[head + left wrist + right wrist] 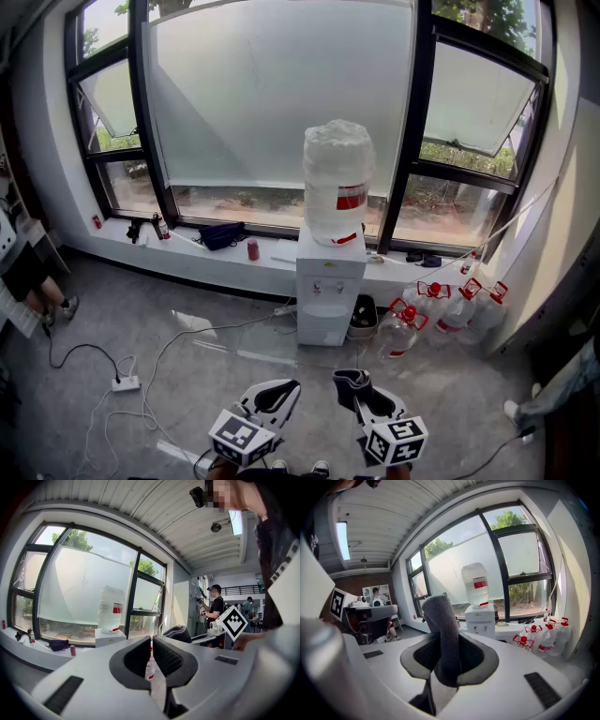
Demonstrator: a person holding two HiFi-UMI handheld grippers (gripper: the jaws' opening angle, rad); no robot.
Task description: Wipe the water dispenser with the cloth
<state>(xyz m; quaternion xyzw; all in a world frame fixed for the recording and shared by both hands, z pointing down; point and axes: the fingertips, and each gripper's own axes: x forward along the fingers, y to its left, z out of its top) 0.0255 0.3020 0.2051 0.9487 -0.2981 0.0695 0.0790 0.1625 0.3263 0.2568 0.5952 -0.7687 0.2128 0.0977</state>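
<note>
Two grippers sit low at the near edge of the head view, and neither is anywhere close to the work yet. The right gripper pinches a dark grey cloth between its jaws; in the right gripper view the fabric stands up out of them as a folded roll. The left gripper carries nothing, and the left gripper view shows its jaws drawn almost together, with only a thin slit between them.

Far across the bare floor, the water dispenser stands against the sill under the big window, with a large upturned bottle on top. Spare jugs with red caps cluster on the floor just to its right.

As I read it, the task is at the approach step: the cloth is in hand but wiping has not begun. The next move calls for closing the distance, then raising the right gripper so the free end of the cloth lies flat on the white cabinet's top or front. Only a short fold sticks out of the jaws, so the gripper may need tilting to keep them off the casing.
</note>
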